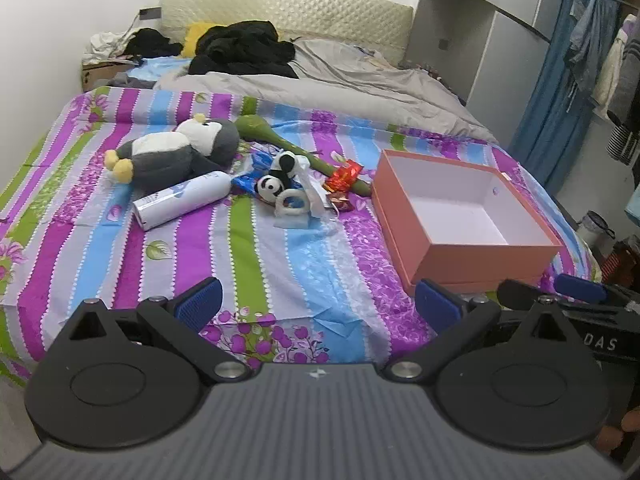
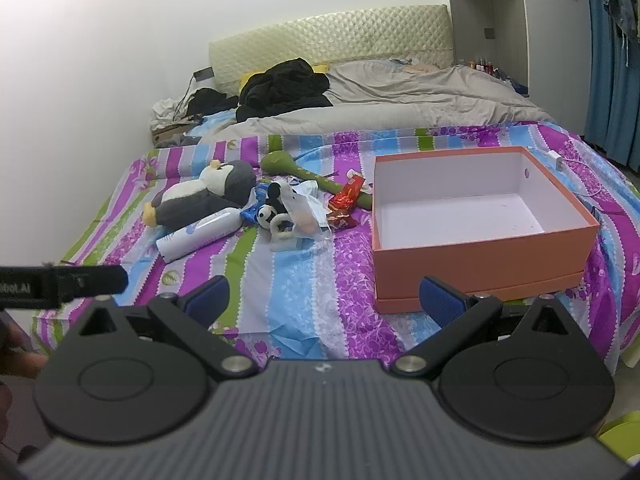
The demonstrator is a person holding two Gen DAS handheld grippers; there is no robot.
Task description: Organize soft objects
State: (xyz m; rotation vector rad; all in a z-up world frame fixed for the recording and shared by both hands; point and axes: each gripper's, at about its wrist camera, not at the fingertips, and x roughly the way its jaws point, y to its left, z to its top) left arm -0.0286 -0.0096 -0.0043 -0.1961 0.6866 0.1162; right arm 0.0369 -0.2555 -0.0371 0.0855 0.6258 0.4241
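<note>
On the striped bedspread [image 1: 248, 248], penguin plush [image 1: 176, 152] and small panda [image 1: 272, 188] lie left of the empty orange box [image 1: 472, 256]; my left gripper [image 1: 318, 306] and right gripper [image 2: 324, 300] hang wide, empty—nothing boxed yet; next, reach for the penguin.

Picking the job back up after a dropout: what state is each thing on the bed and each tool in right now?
Orange box: open, no lid, empty.
Penguin plush: lying on its side.
White bottle: lying flat beside the penguin.
Panda plush: in the clutter pile, outside the box.
Green stick toy: lying flat.
Left tool: open, holding nothing.
Right tool: open, holding nothing.
</note>
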